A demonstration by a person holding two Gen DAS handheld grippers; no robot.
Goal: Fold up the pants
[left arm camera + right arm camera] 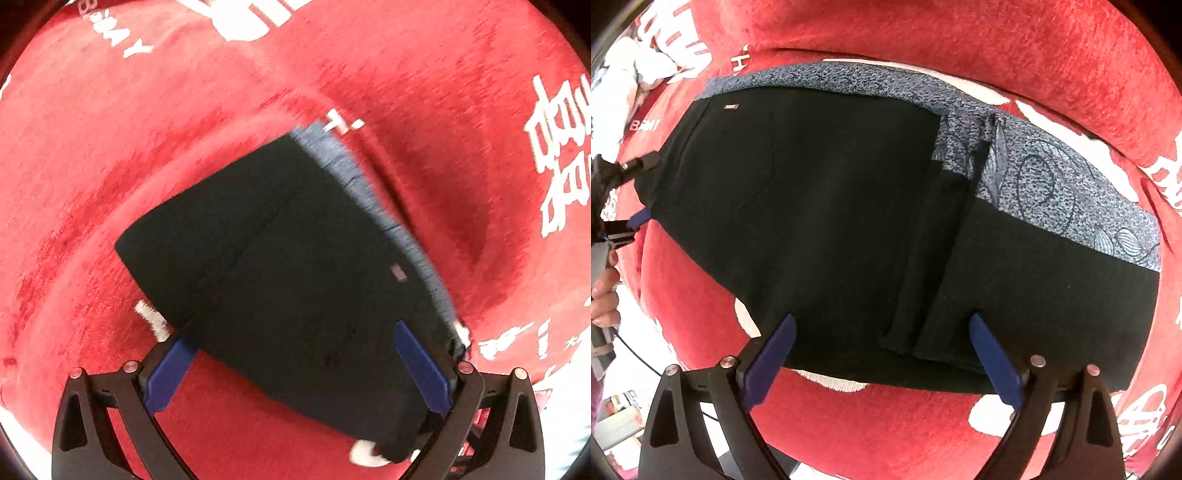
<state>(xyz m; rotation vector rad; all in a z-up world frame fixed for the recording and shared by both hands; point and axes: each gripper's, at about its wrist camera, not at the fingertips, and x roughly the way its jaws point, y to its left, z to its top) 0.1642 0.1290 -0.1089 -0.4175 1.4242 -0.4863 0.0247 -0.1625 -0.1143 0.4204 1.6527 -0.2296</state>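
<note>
Black pants [831,206] lie folded flat on a red cloth, with a blue-grey patterned band [1045,177] along their far edge and a narrow folded strip across the middle. My right gripper [882,332] points down over the pants' near edge, its blue fingers wide apart and pressing on nothing. My left gripper [295,334] stands open over one end of the pants [280,251], the black fabric lying between its blue pads [421,365]. In the right wrist view the left gripper [641,190] sits at the pants' left end.
The red cloth [147,140] with white lettering covers the whole surface and bulges in soft folds. White crumpled fabric [646,62] lies at the far left. A person's hand [605,295] and a thin cable [639,358] show at the left edge.
</note>
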